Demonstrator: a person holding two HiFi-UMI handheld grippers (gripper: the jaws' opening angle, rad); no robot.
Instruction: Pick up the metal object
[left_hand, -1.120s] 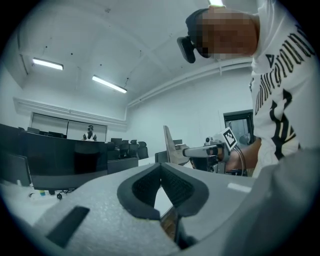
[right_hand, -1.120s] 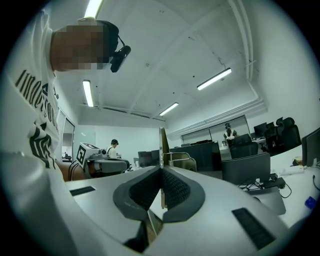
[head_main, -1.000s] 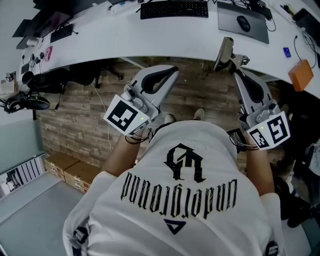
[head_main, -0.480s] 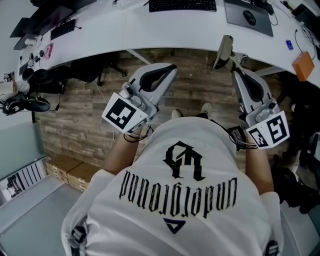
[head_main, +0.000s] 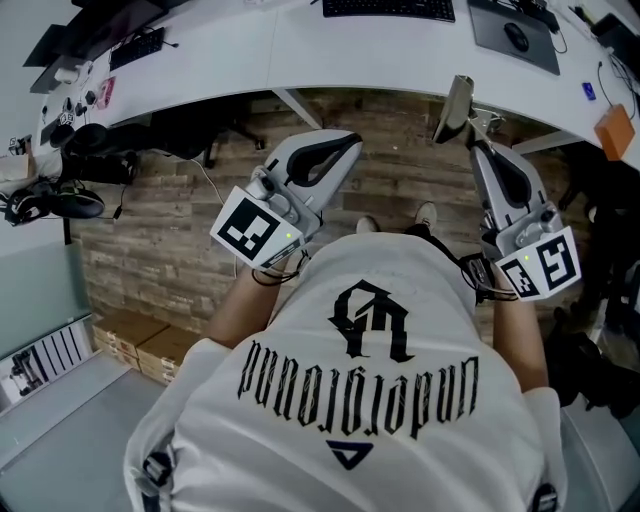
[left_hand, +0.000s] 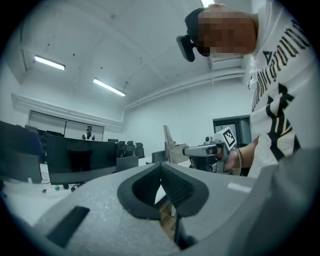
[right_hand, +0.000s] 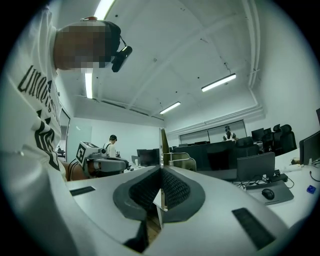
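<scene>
- Wood-plank floor (head_main: 150, 250) shows below a curved white counter (head_main: 300, 55), which carries a keyboard (head_main: 388, 8) and a mouse (head_main: 516, 36).
- A person in a white shirt (head_main: 300, 420) stands short of the counter's edge with a gripper in each hand, both pointing toward the counter.
- Right gripper (head_main: 470, 135): its jaws pinch a thin metal object (head_main: 457, 105). The object stands upright from the tips, in the air just short of the counter's edge.
- Left gripper (head_main: 348, 140): its jaws are pressed together on nothing, also short of the counter's edge.
</scene>
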